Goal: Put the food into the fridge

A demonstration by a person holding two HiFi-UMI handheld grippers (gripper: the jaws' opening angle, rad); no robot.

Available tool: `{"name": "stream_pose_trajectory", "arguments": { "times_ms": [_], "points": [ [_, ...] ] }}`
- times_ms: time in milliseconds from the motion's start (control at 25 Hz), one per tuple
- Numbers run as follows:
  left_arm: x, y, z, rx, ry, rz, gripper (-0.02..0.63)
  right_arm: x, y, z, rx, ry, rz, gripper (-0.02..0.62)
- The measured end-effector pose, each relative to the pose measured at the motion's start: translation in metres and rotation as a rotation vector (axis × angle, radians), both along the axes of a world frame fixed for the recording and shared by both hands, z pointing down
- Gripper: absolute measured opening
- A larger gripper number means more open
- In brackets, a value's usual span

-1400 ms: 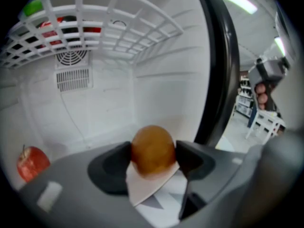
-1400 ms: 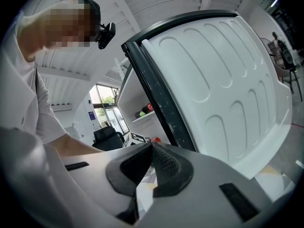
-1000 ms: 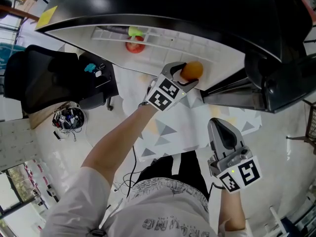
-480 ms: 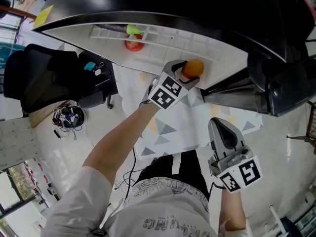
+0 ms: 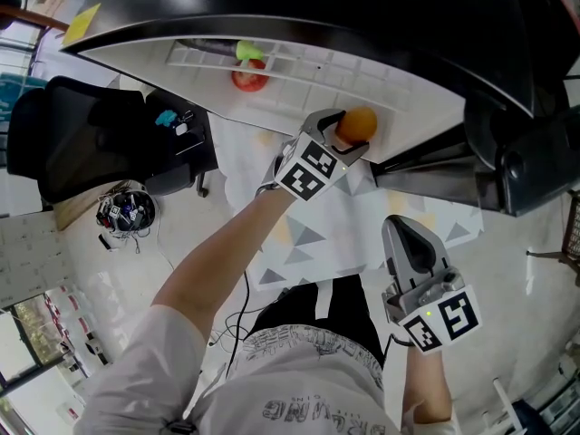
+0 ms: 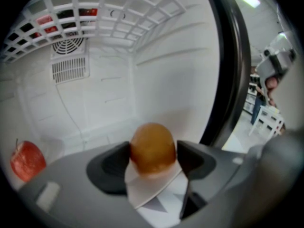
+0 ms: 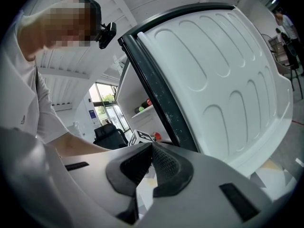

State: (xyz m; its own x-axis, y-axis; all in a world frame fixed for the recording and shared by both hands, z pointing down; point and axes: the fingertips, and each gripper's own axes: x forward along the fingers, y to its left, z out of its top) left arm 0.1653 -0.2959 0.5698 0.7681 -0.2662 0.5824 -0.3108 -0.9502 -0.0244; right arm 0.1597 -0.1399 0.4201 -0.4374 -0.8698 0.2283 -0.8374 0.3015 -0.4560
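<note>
My left gripper (image 5: 349,136) is shut on an orange (image 5: 356,124) and holds it at the open fridge's (image 5: 390,93) front edge. From the left gripper view the orange (image 6: 152,148) sits pinched between both jaws, with the white fridge interior behind it. A red apple (image 5: 249,79) lies on the fridge shelf to the left, also seen low at the left as the apple (image 6: 27,159). A green fruit (image 5: 246,53) rests behind it. My right gripper (image 5: 408,234) hangs low at the right, shut and holding nothing, its jaw tips (image 7: 151,147) meeting.
The fridge door (image 7: 223,80) stands open beside my right gripper. A wire rack (image 6: 95,13) spans the top of the fridge compartment. A black office chair (image 5: 100,143) stands left of the fridge. A patterned mat (image 5: 317,234) covers the floor below.
The left gripper has crept slightly up and forward with the orange toward the fridge shelf. The right gripper has stayed in place.
</note>
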Motion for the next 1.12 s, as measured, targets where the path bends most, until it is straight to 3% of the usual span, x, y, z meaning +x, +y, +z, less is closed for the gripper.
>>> {"name": "stream_pose_trajectory", "arguments": {
  "times_ms": [600, 1120],
  "points": [
    [-0.003, 0.001, -0.011, 0.012, 0.018, -0.009, 0.351, -0.003, 0.002, -0.001, 0.000, 0.000, -0.007, 0.000],
    [-0.015, 0.023, -0.057, 0.049, 0.105, -0.020, 0.350, -0.014, 0.004, -0.014, 0.025, 0.009, -0.004, 0.000]
  ]
}}
